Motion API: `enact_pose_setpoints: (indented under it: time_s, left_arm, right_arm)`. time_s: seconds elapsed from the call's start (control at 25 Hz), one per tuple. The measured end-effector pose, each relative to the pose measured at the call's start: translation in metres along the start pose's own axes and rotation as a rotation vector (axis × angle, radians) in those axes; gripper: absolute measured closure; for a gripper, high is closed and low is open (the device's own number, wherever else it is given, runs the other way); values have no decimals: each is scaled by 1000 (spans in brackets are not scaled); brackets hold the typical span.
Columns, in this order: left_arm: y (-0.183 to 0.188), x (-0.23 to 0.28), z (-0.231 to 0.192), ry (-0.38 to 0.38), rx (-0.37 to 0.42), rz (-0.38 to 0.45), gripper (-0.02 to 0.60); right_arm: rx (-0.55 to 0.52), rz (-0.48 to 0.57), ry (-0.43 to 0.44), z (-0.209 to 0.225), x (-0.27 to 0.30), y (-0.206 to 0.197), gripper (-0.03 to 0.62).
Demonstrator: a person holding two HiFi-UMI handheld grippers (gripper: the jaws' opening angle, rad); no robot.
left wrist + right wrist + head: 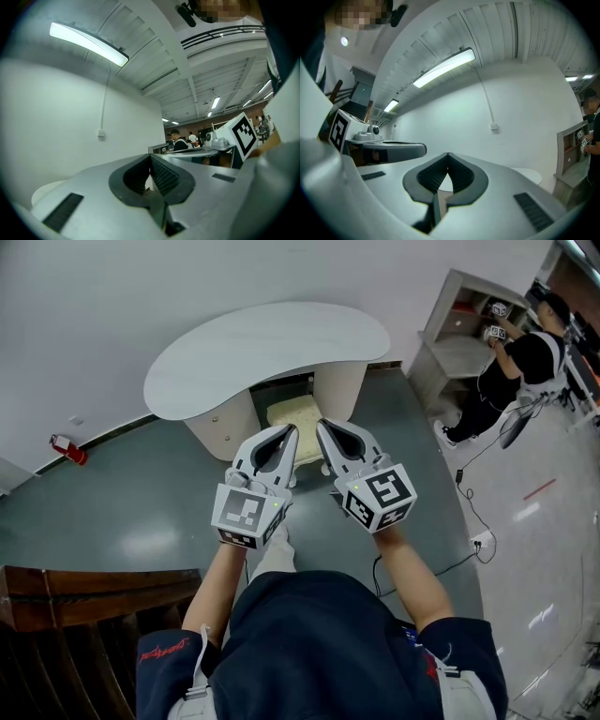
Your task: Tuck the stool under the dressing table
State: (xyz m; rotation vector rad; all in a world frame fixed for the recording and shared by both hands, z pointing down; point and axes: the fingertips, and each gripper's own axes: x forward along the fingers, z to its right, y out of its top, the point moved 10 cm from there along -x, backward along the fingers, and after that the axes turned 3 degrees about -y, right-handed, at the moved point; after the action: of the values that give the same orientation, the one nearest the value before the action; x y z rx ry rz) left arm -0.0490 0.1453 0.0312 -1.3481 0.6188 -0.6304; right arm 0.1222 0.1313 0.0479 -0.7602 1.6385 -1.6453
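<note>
Cream stool (296, 414) partly under the white dressing table (272, 352), at 12 o'clock from both tools, left tool (291, 433) and right tool (322, 426) side by side, each pinched together, nothing between.

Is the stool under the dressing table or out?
Partly: the stool sits between the dressing table's pedestals, but its seat shows past the tabletop.

a bright tube light (89, 44) glares overhead, the floor (141, 545) shines, gripper views warp at dark edges
</note>
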Motion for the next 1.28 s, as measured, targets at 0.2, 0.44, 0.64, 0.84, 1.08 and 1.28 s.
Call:
enact_pose_setpoints:
  time_s: [0.2,0.44,0.64,0.84,1.08,1.28]
  left_arm:
    - [-4,16,-33,8,-5,-6,568]
    - [-9,37,-75,17,-29,-6,568]
    - [-11,54,-113,-3,-42,-13,568]
    - [-18,73,-150,-31,-65,-17,568]
    - [-27,92,-190,-59,-83,-19,566]
    - [-35,104,-223,-85,-82,-27,568]
  right_arm:
    - [5,-10,-3,11,34,-3,585]
    - [6,-19,-19,28,75,-3,585]
    - [29,-34,-54,42,113,-4,585]
    - [31,-55,-84,51,146,-7,585]
    - [25,-78,-128,63,187,-11,585]
    - [17,-91,-149,69,216,-13,585]
